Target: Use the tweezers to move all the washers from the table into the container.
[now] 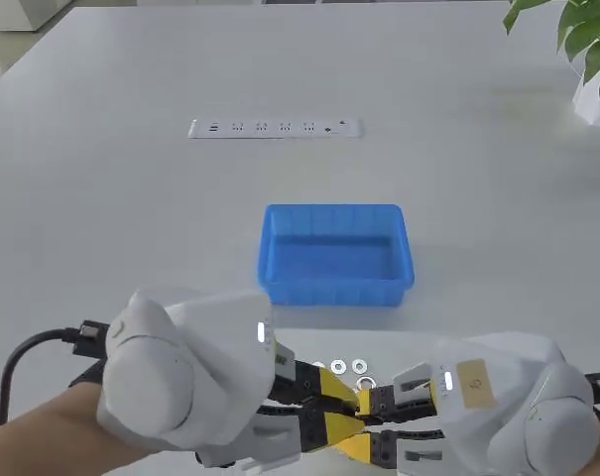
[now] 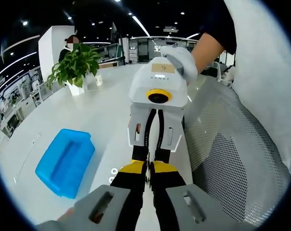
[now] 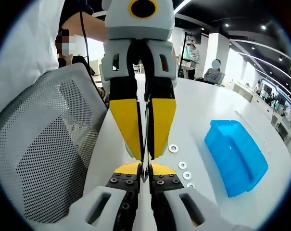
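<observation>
Washers (image 1: 339, 368) not yet touched; work is at the tool grip. Left gripper (image 3: 145, 153) and right gripper (image 3: 144, 171) are set nose to nose, tips almost touching, both jaw pairs drawn together to a thin slot. A narrow dark strip is seen running through both slots and is taken to be the tweezers (image 3: 145, 163); too thin to be sure. If so, the tweezers are clamped from both ends at once, which is judged to be a handover or re-seat so the tips can be lined up before picking. The pose is held low over the near edge of the table (image 1: 131, 198), right next to the washers, so little travel is needed once the grip is settled. Four washers can be counted in the right gripper view, lying flat in a loose cluster just beside the jaw tips, on the container side. The container (image 1: 334, 253), a blue tray, is placed just beyond them, open side up, and looks empty, so the task is judged barely begun. A power strip (image 1: 275, 127) lies further back, well apart, and a plant (image 1: 587, 40) is at the far right corner. A mesh chair (image 3: 49, 144) is seen behind the left gripper. Risk noted: thin flat washers may be skidded rather than lifted if the tweezers are seated crooked.
</observation>
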Tool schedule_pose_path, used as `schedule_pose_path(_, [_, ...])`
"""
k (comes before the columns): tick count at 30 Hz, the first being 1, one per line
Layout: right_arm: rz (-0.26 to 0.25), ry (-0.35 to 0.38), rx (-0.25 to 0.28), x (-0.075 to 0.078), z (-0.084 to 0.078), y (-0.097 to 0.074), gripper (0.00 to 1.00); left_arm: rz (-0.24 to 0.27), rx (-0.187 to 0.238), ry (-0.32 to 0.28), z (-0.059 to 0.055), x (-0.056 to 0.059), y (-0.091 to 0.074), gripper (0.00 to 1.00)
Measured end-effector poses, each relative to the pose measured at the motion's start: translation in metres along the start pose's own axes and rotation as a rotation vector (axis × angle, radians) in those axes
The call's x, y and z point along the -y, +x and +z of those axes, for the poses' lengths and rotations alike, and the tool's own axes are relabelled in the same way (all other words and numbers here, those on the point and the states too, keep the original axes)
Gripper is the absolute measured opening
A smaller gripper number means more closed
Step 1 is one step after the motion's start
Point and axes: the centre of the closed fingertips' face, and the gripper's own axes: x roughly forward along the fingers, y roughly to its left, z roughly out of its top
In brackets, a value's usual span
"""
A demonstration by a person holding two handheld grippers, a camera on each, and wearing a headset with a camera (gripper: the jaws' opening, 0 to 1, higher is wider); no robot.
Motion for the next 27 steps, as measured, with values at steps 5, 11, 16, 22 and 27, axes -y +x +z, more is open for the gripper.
schedule_pose_path(5, [-0.003, 0.018, 0.006, 0.002, -0.001, -0.001, 0.07, 0.009, 0.038, 0.015, 0.009, -0.003, -0.004, 0.07])
schedule_pose_path(11, [-0.002, 0.015, 0.001, 0.001, 0.000, 0.000, 0.07, -0.019, 0.023, 0.040, 0.007, 0.001, -0.001, 0.07])
schedule_pose_path(16, [0.000, 0.008, -0.002, 0.001, 0.000, 0.001, 0.07, -0.033, -0.050, 0.092, -0.004, 0.002, 0.002, 0.08])
schedule_pose_path(22, [0.003, 0.016, 0.003, 0.002, 0.000, 0.001, 0.07, -0.046, -0.109, 0.136, -0.016, 0.000, 0.004, 0.09])
schedule_pose_path(27, [0.002, 0.017, 0.002, 0.002, -0.001, 0.000, 0.07, -0.042, -0.078, 0.111, -0.012, 0.000, 0.005, 0.09])
